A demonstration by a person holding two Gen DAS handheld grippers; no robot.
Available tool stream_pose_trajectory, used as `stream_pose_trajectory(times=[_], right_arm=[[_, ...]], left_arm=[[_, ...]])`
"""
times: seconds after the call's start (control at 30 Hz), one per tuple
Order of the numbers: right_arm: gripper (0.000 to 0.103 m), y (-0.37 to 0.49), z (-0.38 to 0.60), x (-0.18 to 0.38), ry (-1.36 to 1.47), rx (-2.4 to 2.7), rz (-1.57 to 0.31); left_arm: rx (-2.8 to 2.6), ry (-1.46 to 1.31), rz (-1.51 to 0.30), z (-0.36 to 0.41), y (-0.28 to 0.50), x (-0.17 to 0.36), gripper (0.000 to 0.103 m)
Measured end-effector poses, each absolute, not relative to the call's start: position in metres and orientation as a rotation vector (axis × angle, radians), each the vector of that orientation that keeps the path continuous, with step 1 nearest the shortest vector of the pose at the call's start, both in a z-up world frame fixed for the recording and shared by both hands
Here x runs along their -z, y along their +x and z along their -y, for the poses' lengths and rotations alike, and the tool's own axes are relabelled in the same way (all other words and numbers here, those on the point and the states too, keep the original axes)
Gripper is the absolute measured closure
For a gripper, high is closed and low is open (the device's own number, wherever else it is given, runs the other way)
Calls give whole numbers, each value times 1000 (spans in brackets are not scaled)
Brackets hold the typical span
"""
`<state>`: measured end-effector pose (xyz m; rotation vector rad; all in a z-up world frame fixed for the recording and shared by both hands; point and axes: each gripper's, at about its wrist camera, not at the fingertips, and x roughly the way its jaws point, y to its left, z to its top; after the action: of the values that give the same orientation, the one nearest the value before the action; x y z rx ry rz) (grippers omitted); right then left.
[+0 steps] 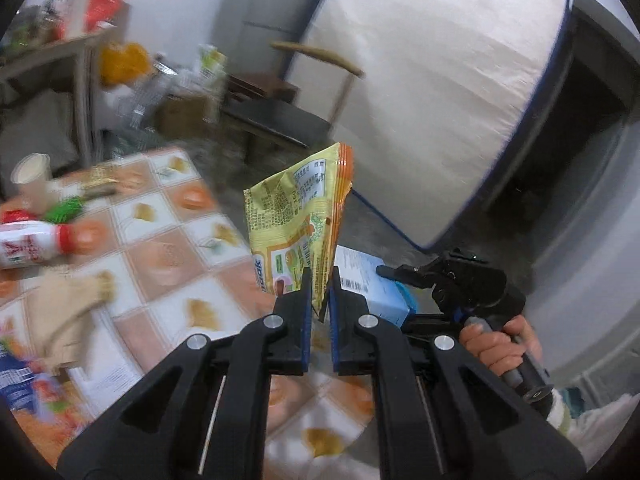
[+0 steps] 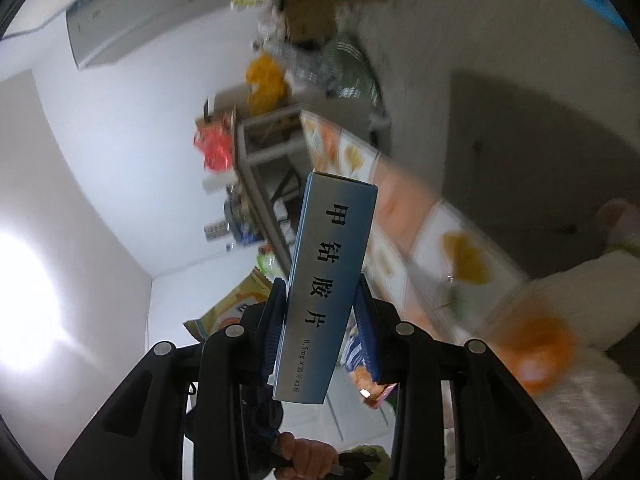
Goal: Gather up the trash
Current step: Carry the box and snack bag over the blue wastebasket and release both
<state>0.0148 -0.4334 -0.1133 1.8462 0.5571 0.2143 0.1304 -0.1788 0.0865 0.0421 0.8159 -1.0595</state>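
Note:
My left gripper (image 1: pixel 320 280) is shut on a yellow snack wrapper (image 1: pixel 300 216) and holds it upright above the table's edge. My right gripper (image 2: pixel 320 292) is shut on a blue and silver medicine box (image 2: pixel 328 276) with black characters. The same box (image 1: pixel 372 284) shows in the left wrist view just right of the wrapper, with the right gripper's body (image 1: pixel 468 280) and a hand behind it. The wrapper also shows in the right wrist view (image 2: pixel 228 308), left of the box.
A table with an orange and white patterned cloth (image 1: pixel 160 248) carries a white bottle with a red cap (image 1: pixel 36 240), a paper cup (image 1: pixel 30 170), brown paper (image 1: pixel 68 308) and other wrappers. A mattress (image 1: pixel 432 92) leans on the wall behind a chair (image 1: pixel 280 116). A cluttered shelf (image 1: pixel 60 52) stands at the left.

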Motion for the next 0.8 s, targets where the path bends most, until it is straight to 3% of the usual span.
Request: stream_pose_trajectory(times=[0.43,0.73,0.8], right_arm=[[69,-153,548,164,1863,281,-407],[69,-173,600,217,1895,442,-448],[65,-164,616,229,1869,439,-472]], left_arm=[[1359,250,-1085,397,73,-4,97],[1365,351,-1277,516,54,65,96],[1338,352,-1281,534,58,73,85]])
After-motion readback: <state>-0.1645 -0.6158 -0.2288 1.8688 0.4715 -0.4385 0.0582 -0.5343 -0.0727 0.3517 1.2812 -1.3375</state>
